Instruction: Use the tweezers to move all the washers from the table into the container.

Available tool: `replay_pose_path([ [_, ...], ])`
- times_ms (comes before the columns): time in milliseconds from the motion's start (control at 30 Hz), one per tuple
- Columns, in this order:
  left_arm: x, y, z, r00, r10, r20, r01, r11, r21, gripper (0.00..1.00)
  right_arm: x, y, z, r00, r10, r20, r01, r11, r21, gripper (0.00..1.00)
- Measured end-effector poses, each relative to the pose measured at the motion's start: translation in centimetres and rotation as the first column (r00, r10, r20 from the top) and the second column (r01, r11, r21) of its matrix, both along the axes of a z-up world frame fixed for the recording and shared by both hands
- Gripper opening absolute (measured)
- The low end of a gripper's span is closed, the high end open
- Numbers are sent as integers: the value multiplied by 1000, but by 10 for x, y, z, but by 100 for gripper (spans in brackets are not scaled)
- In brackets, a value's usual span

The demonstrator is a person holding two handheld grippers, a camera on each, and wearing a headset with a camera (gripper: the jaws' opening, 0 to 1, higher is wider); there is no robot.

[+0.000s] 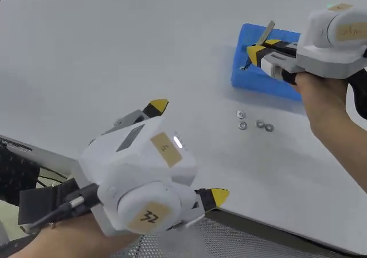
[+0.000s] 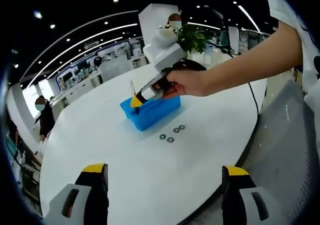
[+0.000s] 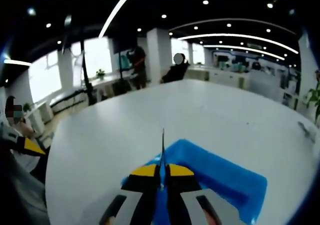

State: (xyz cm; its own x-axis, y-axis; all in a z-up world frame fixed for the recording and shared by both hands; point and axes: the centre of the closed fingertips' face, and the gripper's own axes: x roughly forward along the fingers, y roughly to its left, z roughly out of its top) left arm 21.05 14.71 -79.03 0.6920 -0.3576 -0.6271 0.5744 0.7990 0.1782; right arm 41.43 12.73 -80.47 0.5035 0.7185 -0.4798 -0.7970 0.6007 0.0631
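— On the bench before you stood the white round table (image 1: 114, 51), the biggest thing there.

— Toward its far right you had the blue rectangular plastic container (image 1: 258, 77), flat on the tabletop.

— Your left gripper (image 1: 189, 151) was next in size. It hung near the table's near edge, its yellow-tipped jaws spread wide with only air between them; its own view (image 2: 165, 170) looked between them across the table.

— Your right gripper (image 1: 255, 53) was over the container, its jaws pressed together on the thin metal tweezers (image 1: 265, 34). The tweezers' points reached down above the blue container (image 3: 220, 177).

— From your right gripper's view (image 3: 161, 171) the tweezers (image 3: 162, 145) ran as a fine line straight out between the shut tips.

— Smallest were your four small round metal washers (image 1: 260, 123). They lay on the table in a loose cluster near the container's near side, not touching it.

— Whether the tweezers' points pinched a washer, I could not tell.
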Motion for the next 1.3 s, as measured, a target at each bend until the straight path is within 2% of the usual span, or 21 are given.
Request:
replay_pose_path([
  [33,0,1,0,1000,3,3,-3,1000,1,96,1,0,0,1000,-1,16,1,1000,-6,3],
  [100,2,2,3,1000,13,17,-13,1000,-4,96,1,0,3,1000,1,17,-1,1000,-12,3],
  [167,0,2,0,1000,11,1,-11,1000,-1,95,3,1,2,1000,6,23,-5,1000,-24,3],
  [600,0,3,-4,1000,4,-6,-4,1000,26,94,3,4,-2,1000,19,17,-19,999,-38,3],
  [800,1,4,-5,1000,7,-4,-7,1000,30,94,8,-1,3,1000,-24,-14,24,1000,11,4],
  [900,1,4,-6,1000,4,-6,-4,999,41,94,6,-2,8,999,-29,-20,29,999,22,4],
  [1033,1,4,-5,1000,4,2,-4,999,43,94,0,-11,29,1000,-30,7,30,999,44,4],
  [1133,0,4,-6,1000,-1,0,1,999,48,95,-12,-12,49,999,-22,27,19,996,85,4],
  [1300,0,4,-6,1000,1,-3,-1,999,39,95,-32,-16,67,999,-1,54,-5,994,107,4],
])
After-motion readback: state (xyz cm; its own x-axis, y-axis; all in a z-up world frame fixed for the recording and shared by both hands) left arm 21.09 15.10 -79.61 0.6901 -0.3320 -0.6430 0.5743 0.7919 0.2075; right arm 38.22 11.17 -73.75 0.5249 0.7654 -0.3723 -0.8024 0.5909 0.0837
